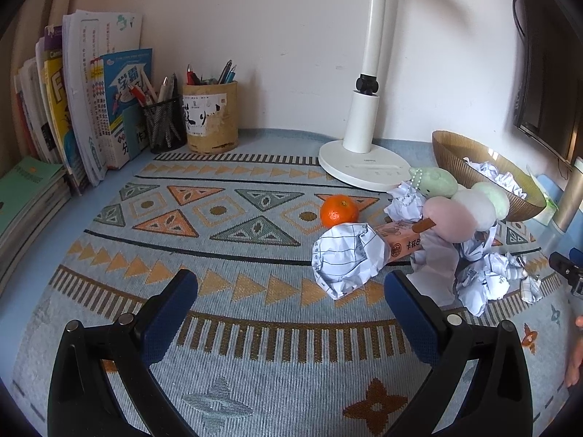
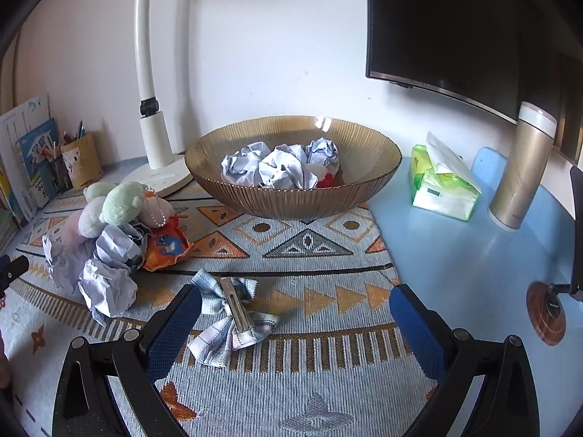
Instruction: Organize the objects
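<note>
My left gripper (image 1: 291, 287) is open above the patterned mat, with a crumpled paper ball (image 1: 346, 258) just beyond its fingertips. Behind the ball lie an orange (image 1: 339, 211), a small orange box (image 1: 400, 242), a plush dango skewer (image 1: 462, 207) and more crumpled paper (image 1: 488, 280). My right gripper (image 2: 295, 307) is open too, and a plaid bow hair clip (image 2: 233, 313) lies on the mat by its left finger. The amber glass bowl (image 2: 291, 196) ahead holds several paper balls (image 2: 284, 167). The plush toy (image 2: 120, 207), an orange snack packet (image 2: 167, 247) and crumpled paper (image 2: 105, 280) sit at the left.
A white desk lamp (image 1: 364, 123) stands at the back. Books (image 1: 91, 102) and two pen holders (image 1: 211, 116) line the back left. A tissue pack (image 2: 441, 182), a gold thermos (image 2: 521, 167) and a small round mirror (image 2: 546, 313) are on the blue desk at the right, under a dark monitor (image 2: 455, 29).
</note>
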Available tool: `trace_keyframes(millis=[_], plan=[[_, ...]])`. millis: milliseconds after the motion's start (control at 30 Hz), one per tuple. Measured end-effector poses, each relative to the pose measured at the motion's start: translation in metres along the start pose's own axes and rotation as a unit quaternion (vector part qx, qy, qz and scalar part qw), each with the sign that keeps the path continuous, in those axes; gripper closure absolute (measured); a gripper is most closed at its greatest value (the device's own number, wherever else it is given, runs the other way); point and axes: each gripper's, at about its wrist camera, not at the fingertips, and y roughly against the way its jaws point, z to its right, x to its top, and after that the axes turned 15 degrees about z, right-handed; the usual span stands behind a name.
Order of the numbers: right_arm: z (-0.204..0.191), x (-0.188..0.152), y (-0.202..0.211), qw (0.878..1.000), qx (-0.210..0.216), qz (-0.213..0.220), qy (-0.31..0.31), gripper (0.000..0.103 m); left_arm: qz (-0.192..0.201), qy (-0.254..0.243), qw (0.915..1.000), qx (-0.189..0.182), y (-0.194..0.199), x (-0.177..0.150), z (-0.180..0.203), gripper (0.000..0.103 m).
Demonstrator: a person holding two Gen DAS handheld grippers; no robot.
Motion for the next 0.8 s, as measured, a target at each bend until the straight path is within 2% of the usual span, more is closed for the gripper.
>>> trace_keyframes(millis=[300, 400, 433, 500, 567, 600, 667, 800], plan=[[0.003, 0.000, -0.001, 1.000, 0.007, -0.002, -0.006, 0.000, -0.005, 0.004, 1.0000, -0.001, -0.002, 0.000, -0.002, 0.001], [0.002, 0.000, 0.000, 1.000, 0.018, -0.007, -0.003, 0.000, -0.043, 0.014, 0.9983, -0.036, -0.010, 0.002, -0.007, 0.001], [0.002, 0.000, -0.001, 0.999, 0.031, -0.014, -0.004, 0.000, -0.067, 0.017, 0.9957, -0.063, -0.013, 0.003, -0.011, 0.002], [0.001, -0.001, -0.004, 0.996, 0.081, -0.047, -0.014, 0.000, -0.076, 0.008, 0.9918, -0.103, -0.007, 0.013, -0.017, 0.002], [0.000, 0.003, -0.008, 0.984, 0.143, -0.092, -0.046, 0.000, -0.081, 0.011, 0.9865, -0.142, -0.004, 0.026, -0.024, 0.002], [-0.002, 0.011, -0.009, 0.974, 0.185, -0.106, -0.071, 0.000, -0.088, 0.020, 0.9833, -0.158, -0.008, 0.030, -0.026, 0.002], [-0.011, 0.029, -0.013, 0.961, 0.233, -0.116, -0.092, 0.000, -0.099, 0.044, 0.9794, -0.170, -0.019, 0.036, -0.029, 0.002], [-0.054, 0.066, -0.031, 0.943, 0.298, -0.138, -0.054, 0.000, -0.108, 0.062, 0.9767, -0.174, -0.043, 0.028, -0.023, 0.002]])
